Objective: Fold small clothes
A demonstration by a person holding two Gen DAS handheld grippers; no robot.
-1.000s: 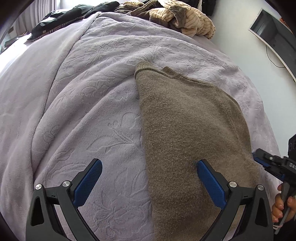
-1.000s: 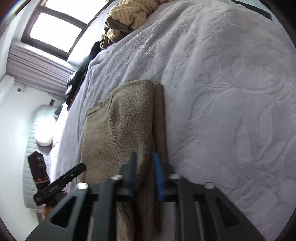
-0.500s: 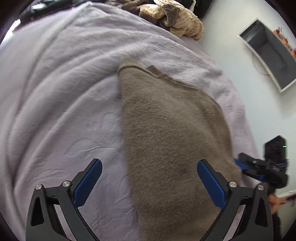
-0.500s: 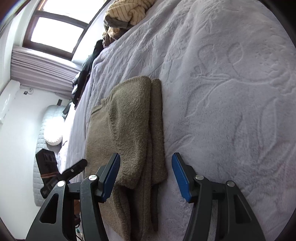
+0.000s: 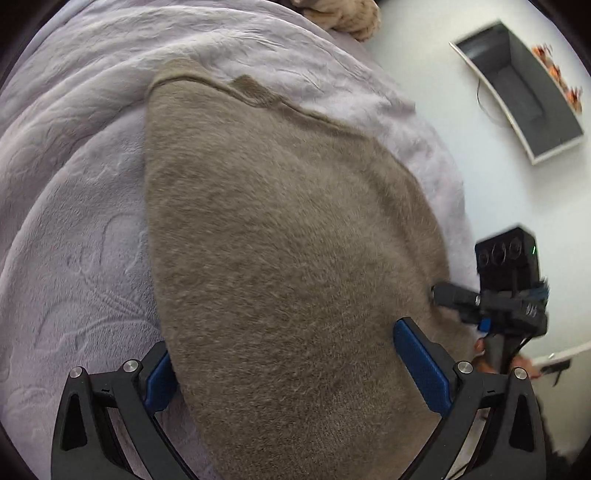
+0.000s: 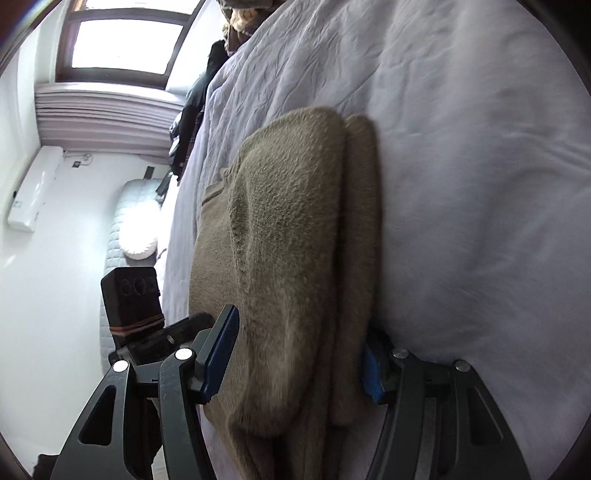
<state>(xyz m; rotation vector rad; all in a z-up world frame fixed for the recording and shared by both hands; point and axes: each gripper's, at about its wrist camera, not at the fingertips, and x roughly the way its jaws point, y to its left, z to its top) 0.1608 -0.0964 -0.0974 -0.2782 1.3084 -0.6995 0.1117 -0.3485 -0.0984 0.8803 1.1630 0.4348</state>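
Observation:
A tan knit sweater (image 5: 280, 236) lies partly folded on a lilac bedspread (image 5: 66, 206). My left gripper (image 5: 291, 365) is open, its jaws wide apart on either side of the sweater's near end. My right gripper (image 6: 299, 354) is open too, its blue-padded jaws straddling the folded side layers of the sweater (image 6: 295, 221). The right gripper also shows at the right of the left wrist view (image 5: 491, 302), at the sweater's edge. The left gripper shows at the lower left of the right wrist view (image 6: 147, 314).
A heap of striped and dark clothes (image 5: 343, 18) lies at the far end of the bed. A white wall with a dark shelf (image 5: 524, 92) is to the right. A window (image 6: 122, 40) and a grey cushion (image 6: 136, 221) stand beyond the bed.
My right gripper was shut on the sweater's folded edge and has opened, then moved forward around it. My left gripper has moved forward and right over the sweater.

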